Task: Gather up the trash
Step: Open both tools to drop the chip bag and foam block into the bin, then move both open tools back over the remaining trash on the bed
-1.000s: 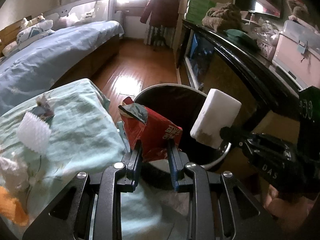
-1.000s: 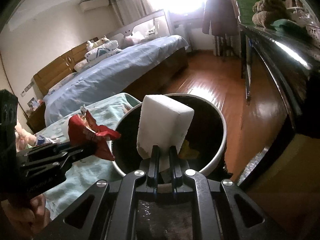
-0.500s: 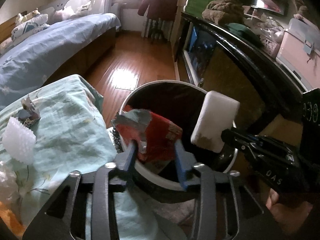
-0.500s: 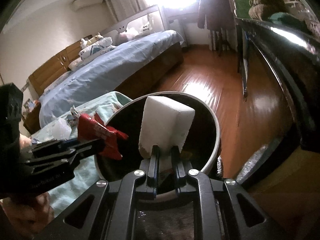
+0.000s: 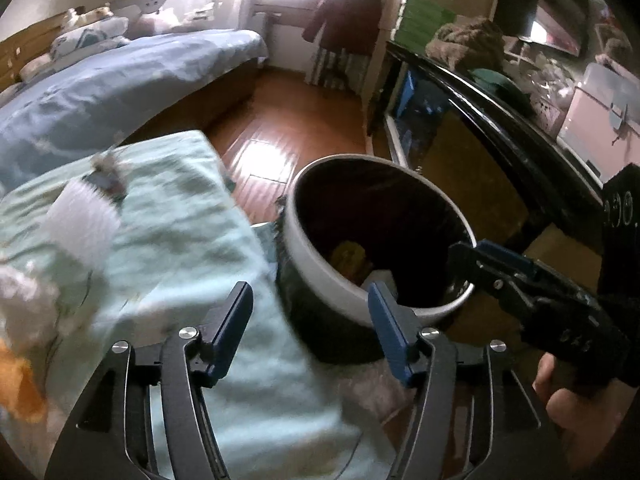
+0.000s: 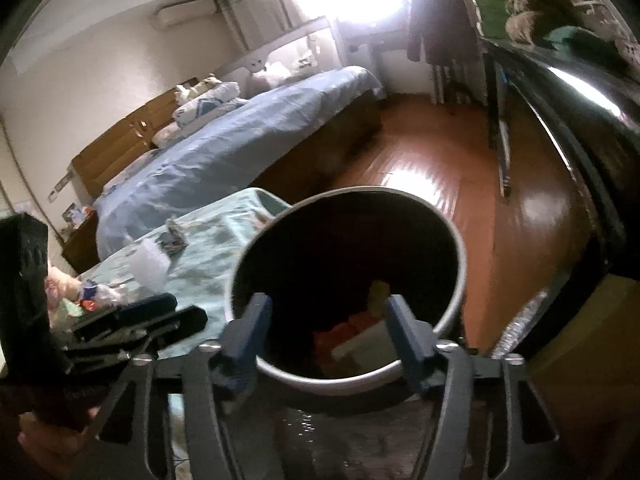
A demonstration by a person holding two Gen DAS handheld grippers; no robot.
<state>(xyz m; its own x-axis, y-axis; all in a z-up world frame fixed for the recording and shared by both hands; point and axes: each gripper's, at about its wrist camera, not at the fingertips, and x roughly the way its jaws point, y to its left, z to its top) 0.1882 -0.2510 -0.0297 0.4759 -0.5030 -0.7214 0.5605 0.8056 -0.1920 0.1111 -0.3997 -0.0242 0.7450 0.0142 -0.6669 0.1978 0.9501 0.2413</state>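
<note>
Left gripper, right gripper: fingers apart, nothing held. Bin: red wrapper, white block lay inside. Desk cloth: white foam net, prob. light, soft, crushable; pinch mid-body. Foil scrap beyond.

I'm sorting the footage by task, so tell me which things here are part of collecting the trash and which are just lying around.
Part of the job:
trash bin
red wrapper and white foam block, inside the bin
white ridged piece and small crumpled wrapper, on the green cloth
left gripper and right gripper, both open

Just lying about:
bed
pink box
</note>
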